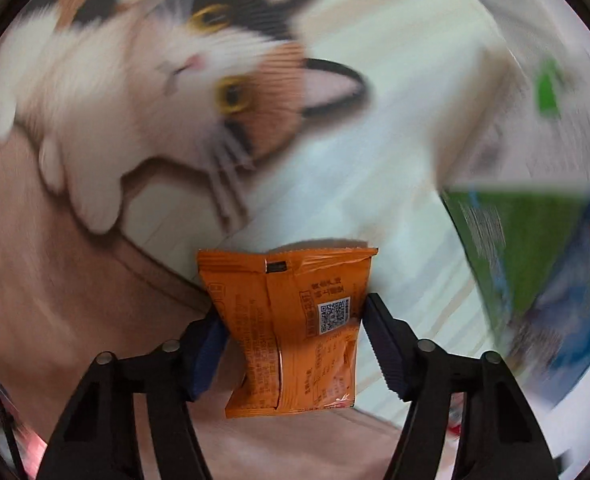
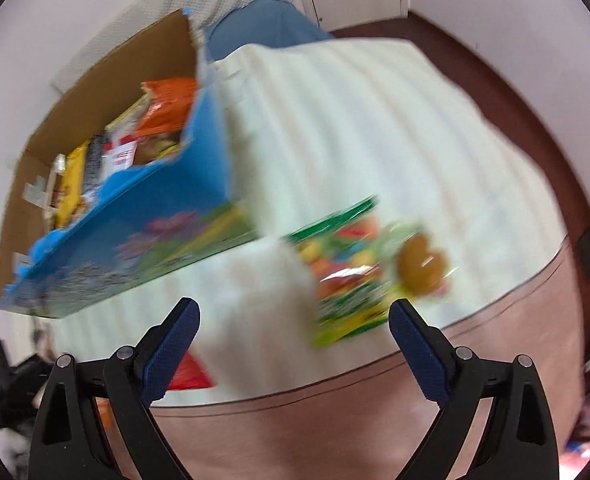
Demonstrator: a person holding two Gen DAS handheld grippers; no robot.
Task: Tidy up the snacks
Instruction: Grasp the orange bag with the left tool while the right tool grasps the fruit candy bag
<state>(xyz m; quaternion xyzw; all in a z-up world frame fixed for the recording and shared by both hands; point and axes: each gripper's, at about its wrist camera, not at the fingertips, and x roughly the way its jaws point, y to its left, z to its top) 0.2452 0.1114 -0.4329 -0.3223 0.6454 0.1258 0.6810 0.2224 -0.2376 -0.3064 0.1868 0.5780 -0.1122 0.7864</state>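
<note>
Orange foil snack packet with a QR code on its back is pinched in your left gripper, both blue-padded fingers pressing into its sides so the wrapper is crumpled in at the waist. It hangs off the surface, above a printed cloth with a big calico cat picture, which is heavily blurred in the left wrist view. At the right edge of that view you can make out the green and blue side of a cardboard box.

Your right gripper is spread wide with nothing between its pads. Just beyond it, a green snack bag with colourful fruit-like print lies on the pale striped cloth, smeared by blur so no text is readable. To the left sits the open blue cardboard box already stuffed with orange, yellow and dark packets. A small red packet peeks out right behind the right gripper's left finger. The cloth's pinkish-tan border runs along the near edge.
</note>
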